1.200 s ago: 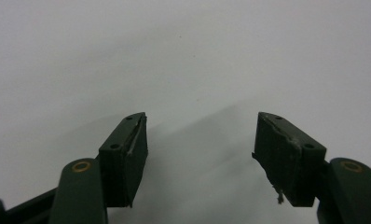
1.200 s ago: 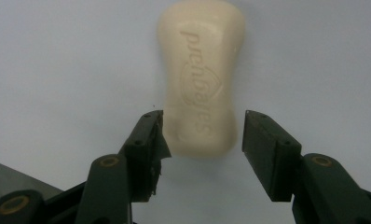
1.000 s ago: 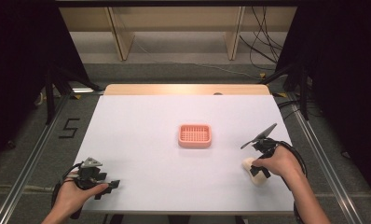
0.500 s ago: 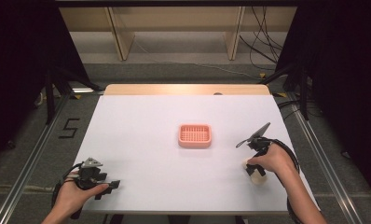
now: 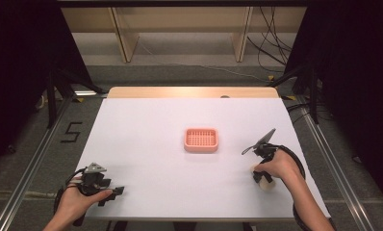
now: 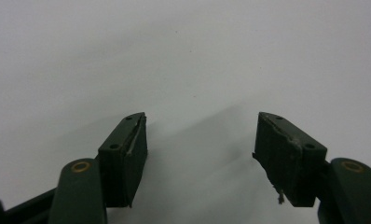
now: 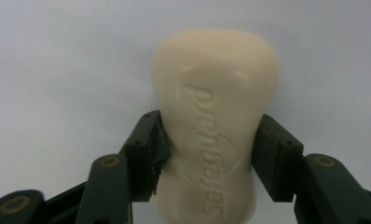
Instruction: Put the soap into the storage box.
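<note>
A cream soap bar [image 7: 216, 70] with raised lettering sits between the jaws of my right gripper [image 7: 210, 122], which is shut on its waist. From above, the soap bar [image 5: 265, 183] shows just under the person's right hand, at the table's front right, with the right gripper [image 5: 261, 176] pointing down and toward the front edge. A pink slotted soap dish [image 5: 200, 140] stands empty in the middle of the white table, to the left of and beyond the soap. My left gripper [image 6: 200, 135] is open with only bare table between its jaws; it rests at the front left corner [image 5: 113, 192].
The white table [image 5: 151, 130] has a wooden strip along its far edge. Metal rails run down both sides of it. Cables and shelf legs lie on the floor beyond.
My right gripper with the soap has shifted slightly left and its top plate has tipped lower. The left gripper has not moved.
</note>
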Demonstrator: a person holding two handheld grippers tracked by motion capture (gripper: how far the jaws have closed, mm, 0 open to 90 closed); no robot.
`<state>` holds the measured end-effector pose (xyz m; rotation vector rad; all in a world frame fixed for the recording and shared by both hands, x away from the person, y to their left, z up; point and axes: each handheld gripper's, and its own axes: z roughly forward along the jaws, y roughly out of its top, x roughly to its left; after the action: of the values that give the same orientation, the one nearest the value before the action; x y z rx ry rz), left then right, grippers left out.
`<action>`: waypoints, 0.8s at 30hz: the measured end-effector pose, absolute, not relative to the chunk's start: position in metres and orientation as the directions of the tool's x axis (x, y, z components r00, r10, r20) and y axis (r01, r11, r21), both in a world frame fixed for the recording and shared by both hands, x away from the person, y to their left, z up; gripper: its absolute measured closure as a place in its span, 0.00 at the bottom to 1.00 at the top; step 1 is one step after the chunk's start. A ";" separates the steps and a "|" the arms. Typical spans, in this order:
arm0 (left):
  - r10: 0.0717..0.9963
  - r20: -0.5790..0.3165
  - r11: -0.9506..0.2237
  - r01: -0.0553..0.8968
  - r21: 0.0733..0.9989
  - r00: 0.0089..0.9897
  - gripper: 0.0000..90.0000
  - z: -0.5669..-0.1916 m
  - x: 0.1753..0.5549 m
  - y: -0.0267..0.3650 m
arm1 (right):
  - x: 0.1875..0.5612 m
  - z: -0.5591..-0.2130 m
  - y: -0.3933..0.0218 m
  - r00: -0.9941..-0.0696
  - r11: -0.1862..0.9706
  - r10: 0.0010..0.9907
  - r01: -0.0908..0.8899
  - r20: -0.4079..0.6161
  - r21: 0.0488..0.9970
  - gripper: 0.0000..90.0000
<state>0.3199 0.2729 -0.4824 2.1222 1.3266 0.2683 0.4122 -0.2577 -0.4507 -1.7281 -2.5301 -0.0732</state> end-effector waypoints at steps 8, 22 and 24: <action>0.866 -0.147 -0.308 0.742 0.595 0.477 0.38 -0.483 0.320 0.273 | 0.413 -0.451 -0.257 -0.367 0.368 0.928 0.930 0.067 -0.009 0.56; 0.865 -0.159 -0.302 0.747 0.593 0.476 0.37 -0.483 0.320 0.273 | 0.409 -0.451 -0.260 -0.361 0.360 0.928 0.933 0.088 0.024 0.56; 0.865 -0.160 -0.301 0.746 0.593 0.476 0.37 -0.483 0.320 0.273 | 0.409 -0.450 -0.260 -0.361 0.360 0.929 0.933 0.086 0.024 0.56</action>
<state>0.3195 0.2731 -0.4826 2.1152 1.3280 0.2518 0.4088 -0.2602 -0.4505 -1.7422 -2.5429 -0.1061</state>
